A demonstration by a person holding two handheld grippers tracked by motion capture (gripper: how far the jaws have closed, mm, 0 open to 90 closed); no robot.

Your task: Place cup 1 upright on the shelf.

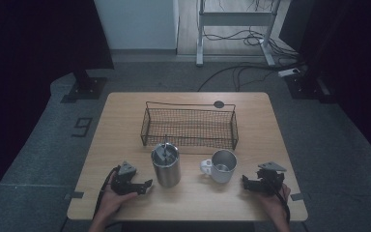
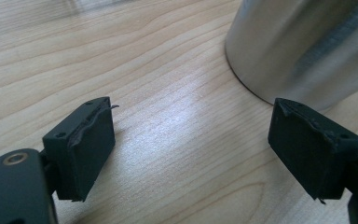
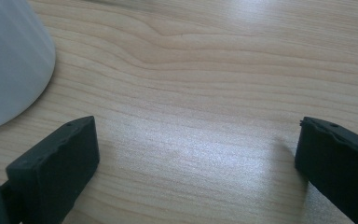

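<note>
Both tongs sat released on the table (image 1: pixel 125 125), steel tumbler (image 1: pixel 166 166) just right of the left tongs (image 1: pixel 146 185), white mug (image 1: pixel 221 166) just left of the right tongs (image 1: pixel 246 182).

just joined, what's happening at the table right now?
A person holds a hand-held gripper in each hand, both low over the near edge of the wooden table. The left hand-held gripper sits beside the steel tumbler, which has a metal utensil standing in it; the right hand-held gripper sits beside the white mug. Both show open jaws with nothing between them. The wire basket behind looks empty. Nothing is gripped yet.
</note>
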